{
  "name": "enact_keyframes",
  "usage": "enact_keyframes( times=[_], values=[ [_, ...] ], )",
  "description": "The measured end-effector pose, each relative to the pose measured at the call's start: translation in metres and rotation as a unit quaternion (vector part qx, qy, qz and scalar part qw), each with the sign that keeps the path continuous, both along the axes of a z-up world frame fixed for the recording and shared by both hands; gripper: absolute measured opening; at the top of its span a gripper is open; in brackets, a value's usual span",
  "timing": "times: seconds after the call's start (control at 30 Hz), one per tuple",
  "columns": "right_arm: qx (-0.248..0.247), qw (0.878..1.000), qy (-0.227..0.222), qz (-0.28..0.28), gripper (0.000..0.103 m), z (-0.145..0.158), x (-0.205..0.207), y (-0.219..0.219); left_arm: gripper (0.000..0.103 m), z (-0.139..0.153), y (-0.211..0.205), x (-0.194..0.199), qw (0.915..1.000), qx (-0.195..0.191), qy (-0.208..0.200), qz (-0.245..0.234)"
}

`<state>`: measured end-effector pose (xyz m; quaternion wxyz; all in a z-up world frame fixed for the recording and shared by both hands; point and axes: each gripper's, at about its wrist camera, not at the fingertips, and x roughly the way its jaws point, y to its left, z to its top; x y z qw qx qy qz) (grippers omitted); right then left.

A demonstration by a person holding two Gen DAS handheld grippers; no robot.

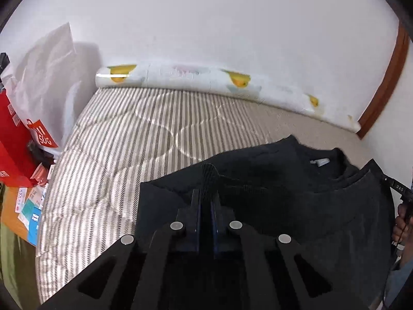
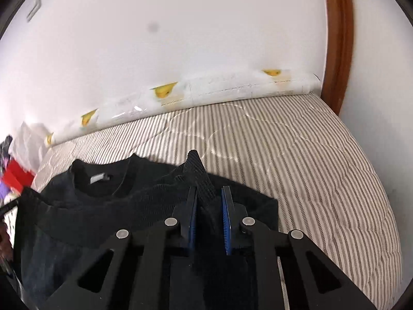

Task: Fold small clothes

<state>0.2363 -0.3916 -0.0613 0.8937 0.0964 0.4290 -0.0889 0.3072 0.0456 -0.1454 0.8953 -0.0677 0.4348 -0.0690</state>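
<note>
Both wrist cams close, angled down; share black top (image 1: 271, 180), bed (image 2: 309, 149).

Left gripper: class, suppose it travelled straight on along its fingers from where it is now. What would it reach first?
The left gripper is already shut on a ridge of the black sweater, so that fabric comes first. Beyond the pinched fold lies the striped quilt, probably next, though depth is hard to judge.

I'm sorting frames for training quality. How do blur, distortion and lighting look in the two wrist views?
Left wrist view: strong fisheye bending, dark corners; striped bedcover sharp, with bright light patches; black sweater so dark its folds barely show; left gripper crisp. Right wrist view: same bending, the door frame curves; the left edge is smeared; right gripper sharp.
</note>
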Motion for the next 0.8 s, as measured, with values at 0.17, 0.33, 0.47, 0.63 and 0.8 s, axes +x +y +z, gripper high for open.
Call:
enact_keyframes(
  times=[0.17,0.33,0.47,0.63,0.8],
  values=[
    [0.010,0.999,0.045,-0.011,0.018,-0.035,0.010,-0.007,0.008,-0.018,-0.003,0.009,0.9996,0.005,0.026,0.006],
    [0.002,0.999,0.052,-0.015,0.029,-0.024,0.005,-0.005,0.013,-0.015,-0.004,0.008,0.9995,0.016,0.028,0.006],
    [-0.018,0.999,0.038,-0.011,0.033,-0.003,-0.008,0.006,0.013,-0.006,-0.007,0.000,0.9991,0.033,0.023,0.015],
    [-0.014,1.000,0.018,0.022,0.039,0.018,-0.029,0.048,0.020,0.010,-0.008,-0.024,0.9989,0.040,0.006,0.024],
    [-0.002,0.998,0.019,0.052,0.041,0.019,-0.041,0.101,0.025,0.022,-0.012,-0.055,0.9989,0.042,-0.006,0.022]
  ],
)
